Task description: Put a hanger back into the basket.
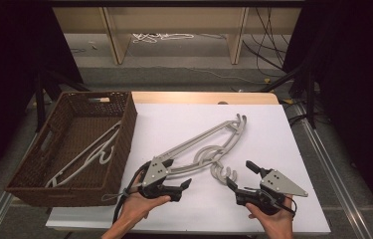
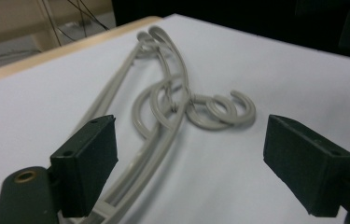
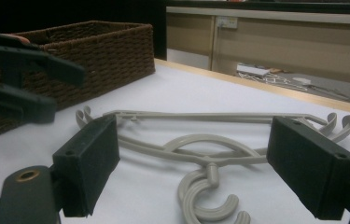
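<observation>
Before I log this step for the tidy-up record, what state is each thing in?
Left hand-held gripper: open, jaws spread, holding nothing.
Right hand-held gripper: open, holding nothing.
Hangers on the table: lying flat, stacked together, hooks toward the person.
Basket: upright, open-topped.
Hangers in the basket: lying on its bottom.

Two grey plastic clothes hangers point(image 1: 201, 144) are seen stacked, lying flat on the white tabletop approx. mid-table, set diagonally w/ one end toward the far right and the other at the near left. Their curved hooks point(image 1: 222, 172) are turned toward the near edge, overlapping. Notched tips point(image 3: 338, 123) are visible at the far ends.
</observation>
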`<state>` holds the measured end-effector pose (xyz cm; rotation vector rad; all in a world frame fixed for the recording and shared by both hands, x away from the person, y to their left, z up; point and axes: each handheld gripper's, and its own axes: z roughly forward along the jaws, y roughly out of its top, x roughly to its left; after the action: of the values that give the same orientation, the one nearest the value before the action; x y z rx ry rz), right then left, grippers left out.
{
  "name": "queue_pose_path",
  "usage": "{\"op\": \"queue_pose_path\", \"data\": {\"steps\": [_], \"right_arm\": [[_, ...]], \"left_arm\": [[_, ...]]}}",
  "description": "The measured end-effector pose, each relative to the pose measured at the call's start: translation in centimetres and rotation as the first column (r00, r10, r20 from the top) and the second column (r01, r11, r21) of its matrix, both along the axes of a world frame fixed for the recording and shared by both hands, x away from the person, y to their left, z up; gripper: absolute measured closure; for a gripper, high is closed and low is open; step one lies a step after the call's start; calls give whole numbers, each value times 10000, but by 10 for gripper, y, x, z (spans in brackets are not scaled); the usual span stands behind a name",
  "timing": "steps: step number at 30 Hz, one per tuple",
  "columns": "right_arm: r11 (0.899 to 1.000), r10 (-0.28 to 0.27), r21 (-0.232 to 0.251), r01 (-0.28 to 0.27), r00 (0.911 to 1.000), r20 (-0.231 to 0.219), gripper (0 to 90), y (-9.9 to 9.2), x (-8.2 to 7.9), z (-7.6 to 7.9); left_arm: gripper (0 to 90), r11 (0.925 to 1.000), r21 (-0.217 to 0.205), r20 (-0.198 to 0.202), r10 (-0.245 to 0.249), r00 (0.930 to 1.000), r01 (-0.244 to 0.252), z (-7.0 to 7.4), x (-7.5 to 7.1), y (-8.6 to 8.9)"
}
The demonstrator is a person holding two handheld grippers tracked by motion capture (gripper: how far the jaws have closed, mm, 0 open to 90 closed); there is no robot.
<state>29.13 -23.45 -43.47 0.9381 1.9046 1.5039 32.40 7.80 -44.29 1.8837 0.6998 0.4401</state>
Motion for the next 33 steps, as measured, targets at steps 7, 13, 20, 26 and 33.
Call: {"op": "queue_pose_path", "data": {"steps": [7, 13, 20, 26, 33], "right_arm": [[10000, -39, -49, 39, 10000, 31, 179, 2, -2, 1], [10000, -8, -45, 8, 10000, 61, 179, 1, -2, 1], [9999, 58, 162, -56, 9999, -101, 180, 3, -2, -1], [9999, 55, 96, -54, 9999, -126, 181, 3, -2, 0], [9998, 115, 141, -114, 9999, -91, 182, 3, -2, -1]], "left_arm": [[228, 9861, 1649, 347, -284, 9990, 223, -3, 15, -23], [272, 9490, 3088, -302, -568, 9979, 634, -12, 36, -45], [316, 9118, 4028, -699, -568, 9959, 803, -24, 58, -56], [370, 8996, 4250, -771, -748, 9942, 1006, -28, 64, -68], [477, 8730, 4709, -969, -920, 9910, 1271, -37, 73, -72]]}}
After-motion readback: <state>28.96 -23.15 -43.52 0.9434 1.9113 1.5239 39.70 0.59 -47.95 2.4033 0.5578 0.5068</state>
